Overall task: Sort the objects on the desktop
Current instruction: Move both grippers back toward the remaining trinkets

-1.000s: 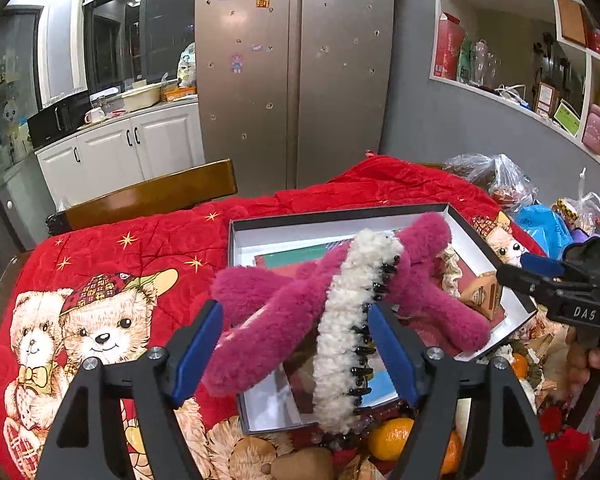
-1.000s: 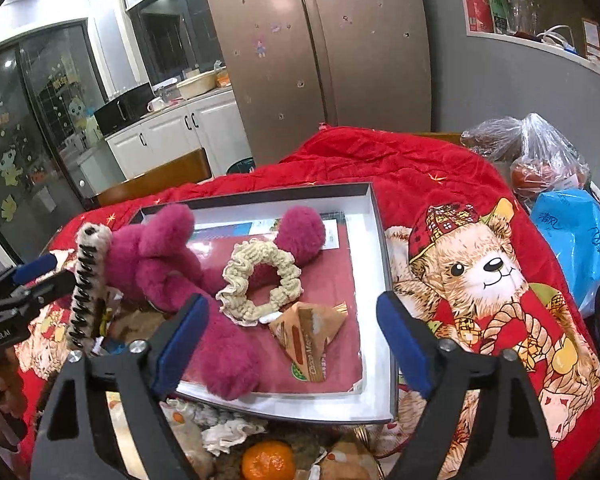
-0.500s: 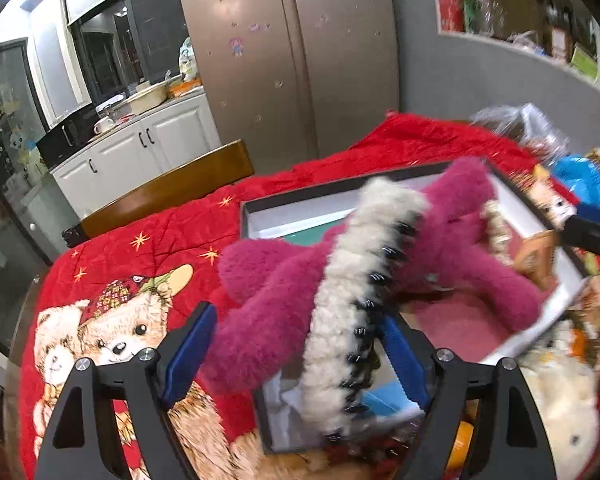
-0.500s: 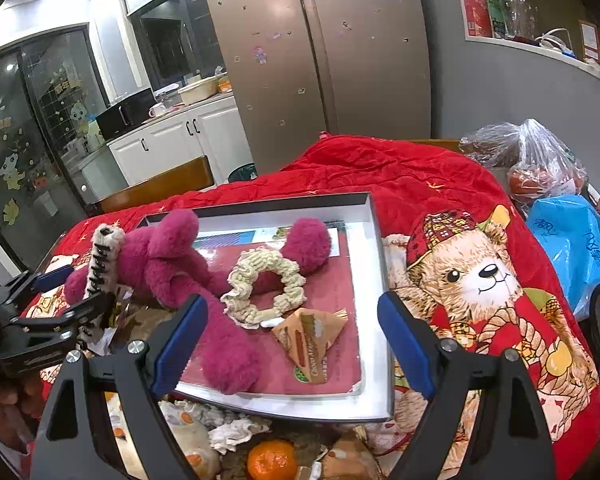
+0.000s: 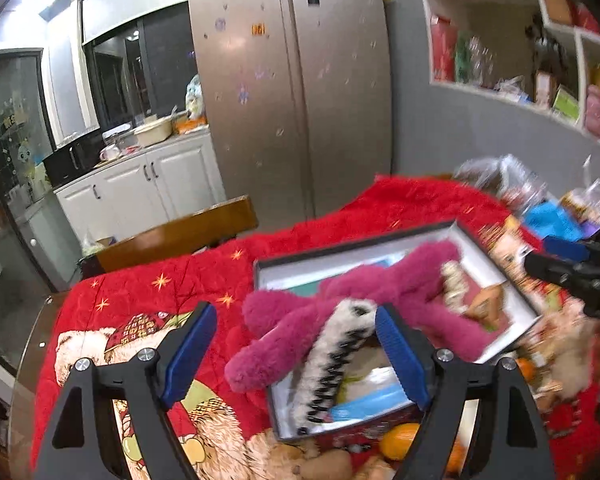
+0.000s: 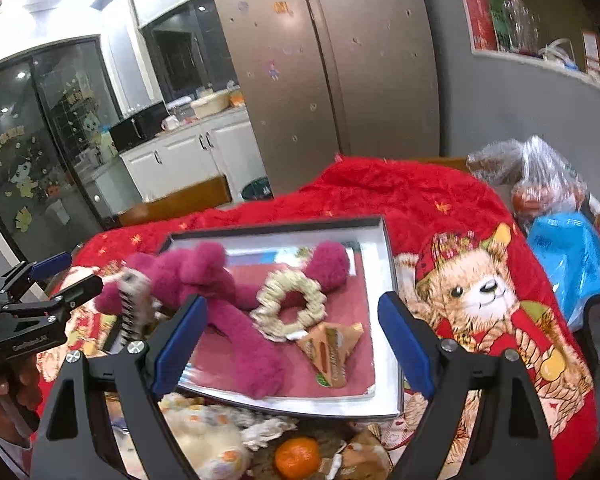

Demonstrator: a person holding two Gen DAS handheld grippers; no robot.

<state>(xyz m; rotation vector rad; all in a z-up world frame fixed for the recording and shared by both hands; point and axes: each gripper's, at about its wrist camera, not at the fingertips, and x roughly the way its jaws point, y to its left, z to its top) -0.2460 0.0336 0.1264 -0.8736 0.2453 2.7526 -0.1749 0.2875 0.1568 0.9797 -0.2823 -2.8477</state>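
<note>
Lying at the box's [image 5: 496, 276] left near corner, the fuzzy white claw clip [image 5: 332, 356] is propped against the pink plush [image 6: 236, 312], its long axis running from the near edge up and away. It is framed between the left gripper [image 5: 296, 354], whose jaws have just been opening and stand wide, clear of it. The right gripper [image 6: 292, 340] is also spread wide and empty, aimed at the scrunchie [image 6: 290, 304] and snack packet [image 6: 332, 354]. The left is judged nearer the clip.
</note>
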